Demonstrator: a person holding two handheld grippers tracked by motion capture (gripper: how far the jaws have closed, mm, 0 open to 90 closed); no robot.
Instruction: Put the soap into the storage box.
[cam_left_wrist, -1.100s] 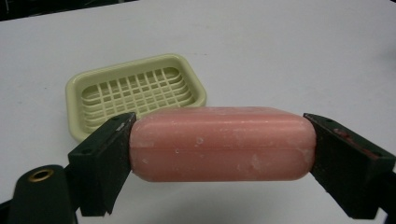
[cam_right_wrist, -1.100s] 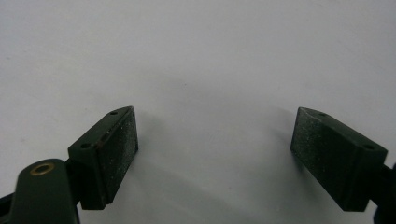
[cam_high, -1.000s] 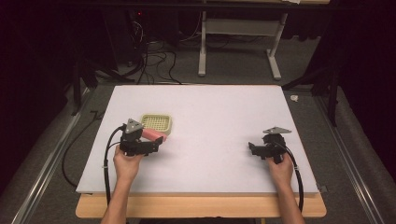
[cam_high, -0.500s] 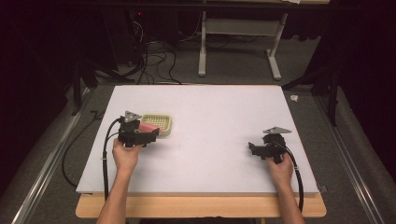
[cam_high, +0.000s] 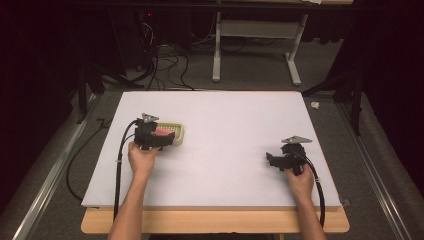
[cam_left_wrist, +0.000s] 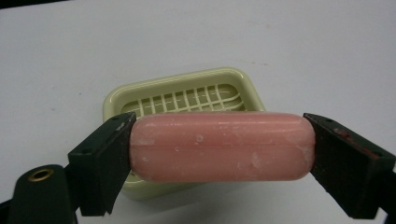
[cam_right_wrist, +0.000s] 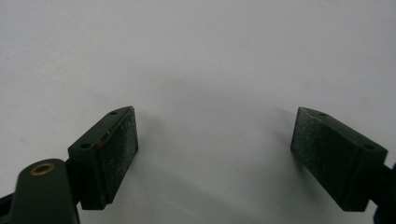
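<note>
A pink bar of soap (cam_left_wrist: 222, 145) is clamped end to end between the jaws of my left gripper (cam_left_wrist: 219, 154), held over the near part of a pale green soap dish (cam_left_wrist: 187, 95) with a slatted floor. From above, the left gripper (cam_high: 162, 137) sits at the left side of the soap dish (cam_high: 174, 131), with the soap (cam_high: 162, 134) showing pink at its tip. My right gripper (cam_high: 272, 161) rests at the right of the white table (cam_high: 230, 125), open, with nothing between its fingers (cam_right_wrist: 116, 149) but bare white surface.
The white board lies on a wooden tabletop (cam_high: 215, 222). Behind the table stand a grey desk frame (cam_high: 255, 45) and loose cables (cam_high: 165, 65) on the floor. A metal rail (cam_high: 50, 175) runs along the left side.
My left gripper has carried the soap away from the person and slightly right, from beside the dish's near-left corner to over the dish. The right gripper has stayed put.
</note>
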